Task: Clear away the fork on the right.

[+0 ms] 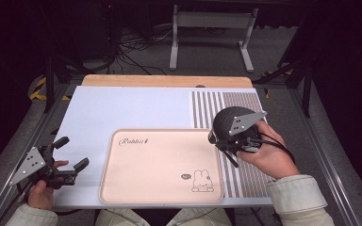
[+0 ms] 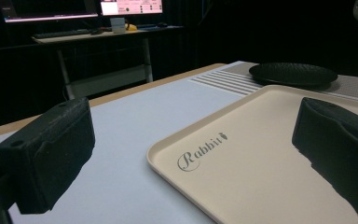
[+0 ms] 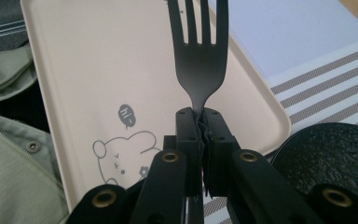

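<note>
Holding a dark fork [image 3: 199,56] by its neck, the right tongs [image 3: 200,122] hover at the right edge of the beige tray [image 1: 160,162].

Thin, stiff and light, the fork looks slippery, so the narrow neck seems the surest place to pinch it. A black plate [image 2: 292,73] lies on the striped mat [image 1: 247,179] just right of the tray. Left tongs [image 1: 70,153] stand wide and hold nothing at the near left of the pale surface [image 1: 132,108]; beyond it the room is dark, with a lit desk.
</note>
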A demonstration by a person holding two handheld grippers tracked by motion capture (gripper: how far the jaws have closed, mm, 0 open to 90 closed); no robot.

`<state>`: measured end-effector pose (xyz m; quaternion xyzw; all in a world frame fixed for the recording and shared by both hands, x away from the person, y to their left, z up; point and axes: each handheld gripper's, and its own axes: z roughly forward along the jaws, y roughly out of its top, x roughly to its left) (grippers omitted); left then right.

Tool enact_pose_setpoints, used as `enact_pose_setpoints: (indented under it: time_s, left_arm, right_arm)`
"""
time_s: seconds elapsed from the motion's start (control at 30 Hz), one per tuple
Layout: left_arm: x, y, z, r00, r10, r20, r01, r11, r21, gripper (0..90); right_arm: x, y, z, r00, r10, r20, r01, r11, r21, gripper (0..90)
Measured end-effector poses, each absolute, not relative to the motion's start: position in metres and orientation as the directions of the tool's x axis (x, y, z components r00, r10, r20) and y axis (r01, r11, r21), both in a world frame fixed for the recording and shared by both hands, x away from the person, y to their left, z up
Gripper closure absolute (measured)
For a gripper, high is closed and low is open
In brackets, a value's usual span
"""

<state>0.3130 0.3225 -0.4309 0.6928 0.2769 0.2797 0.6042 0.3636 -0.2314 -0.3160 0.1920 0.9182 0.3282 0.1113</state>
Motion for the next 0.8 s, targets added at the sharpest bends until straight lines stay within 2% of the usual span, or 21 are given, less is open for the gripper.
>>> enact_pose_setpoints:
  time_s: [0.8]
  left_arm:
    - [0.313, 0.323, -0.431, 0.69, 0.722, 0.047, 0.044, -0.106, 0.993, 0.0]
  right_arm:
    - [0.379, -0.188, -0.332, -0.819, 0.573, 0.036, 0.456, 0.611, 0.647, 87.5]
